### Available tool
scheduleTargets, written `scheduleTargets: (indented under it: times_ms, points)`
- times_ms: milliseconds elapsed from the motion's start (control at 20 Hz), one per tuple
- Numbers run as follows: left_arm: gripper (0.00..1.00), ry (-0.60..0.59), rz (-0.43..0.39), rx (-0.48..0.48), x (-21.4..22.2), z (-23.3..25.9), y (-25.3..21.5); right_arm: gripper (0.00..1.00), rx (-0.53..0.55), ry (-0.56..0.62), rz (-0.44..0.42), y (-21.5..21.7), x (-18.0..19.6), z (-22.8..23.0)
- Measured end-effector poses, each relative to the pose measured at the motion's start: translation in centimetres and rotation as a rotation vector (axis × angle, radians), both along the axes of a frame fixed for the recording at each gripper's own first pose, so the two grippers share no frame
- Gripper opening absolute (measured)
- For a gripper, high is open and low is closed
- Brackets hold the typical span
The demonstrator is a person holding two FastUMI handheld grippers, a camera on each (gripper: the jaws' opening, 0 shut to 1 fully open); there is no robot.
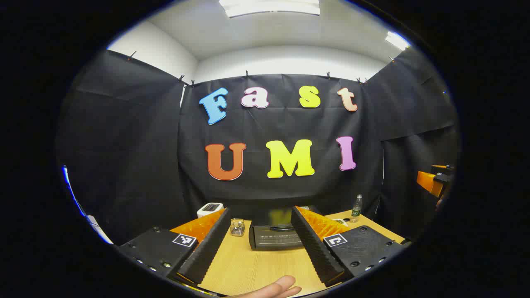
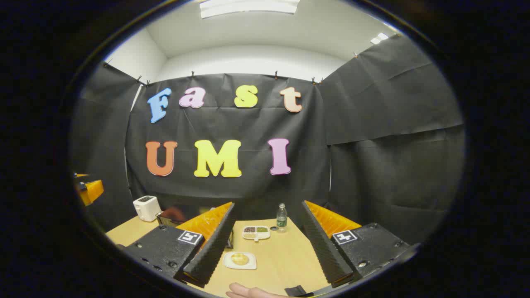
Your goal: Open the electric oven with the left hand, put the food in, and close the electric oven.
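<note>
Straight ahead of the wide-open left gripper (image 1: 261, 252): low black box-shaped oven (image 1: 275, 236), door shut, long handle lying sideways.

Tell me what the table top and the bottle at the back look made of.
Table: looks like light wood or wood-look laminate, matt, with faint grain lines. Bottle: looks like clear plastic, see-through body with a label band and a cap; too small to rule out glass.

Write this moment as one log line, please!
oven: closed | food: on plate, table | left gripper: open, facing oven | right gripper: open, above table
</note>
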State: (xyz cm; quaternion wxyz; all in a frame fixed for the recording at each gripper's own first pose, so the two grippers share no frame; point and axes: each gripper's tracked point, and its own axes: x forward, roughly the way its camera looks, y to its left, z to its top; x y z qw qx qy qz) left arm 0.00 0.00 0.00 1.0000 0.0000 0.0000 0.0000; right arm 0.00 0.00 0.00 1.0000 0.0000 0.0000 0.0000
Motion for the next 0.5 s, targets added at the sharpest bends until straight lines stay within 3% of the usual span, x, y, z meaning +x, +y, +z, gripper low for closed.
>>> scheduleTargets:
  times_ms: [50,100,150,200,250,300,350,400,500]
  points:
    - [0.87,-0.003,0.000,0.000,0.1,0.1,-0.1,0.96,0.000,0.000,-0.002,-0.2,0.0,0.0]
    - [0.96,-0.002,0.003,-0.001,0.1,0.1,-0.1,0.96,-0.001,-0.001,-0.004,-0.6,0.0,-0.1]
    - [0.87,0.000,0.005,-0.003,0.1,0.0,-0.1,0.96,0.000,-0.003,-0.006,-0.8,0.1,-0.1]
    - [0.87,0.000,0.007,-0.005,0.1,0.0,-0.1,0.96,0.000,-0.006,-0.010,-1.0,0.0,-0.1]
    - [0.96,0.001,0.005,-0.005,0.1,0.1,-0.2,0.96,0.000,-0.008,-0.012,-1.2,0.0,-0.1]
    - [0.96,0.002,0.002,-0.005,0.1,-0.1,-0.4,0.96,0.001,-0.008,-0.011,-1.2,0.0,-0.2]
    - [0.87,0.004,-0.001,-0.003,0.1,-0.2,-0.4,0.96,0.002,-0.007,-0.012,-1.2,0.1,-0.3]
    - [0.96,0.005,-0.004,0.002,0.1,-0.2,-0.7,0.96,0.002,-0.005,-0.010,-1.2,0.2,-0.4]
    - [0.96,0.001,-0.004,0.007,0.2,-0.3,-0.7,0.96,0.001,-0.003,-0.010,-1.3,0.3,-0.6]
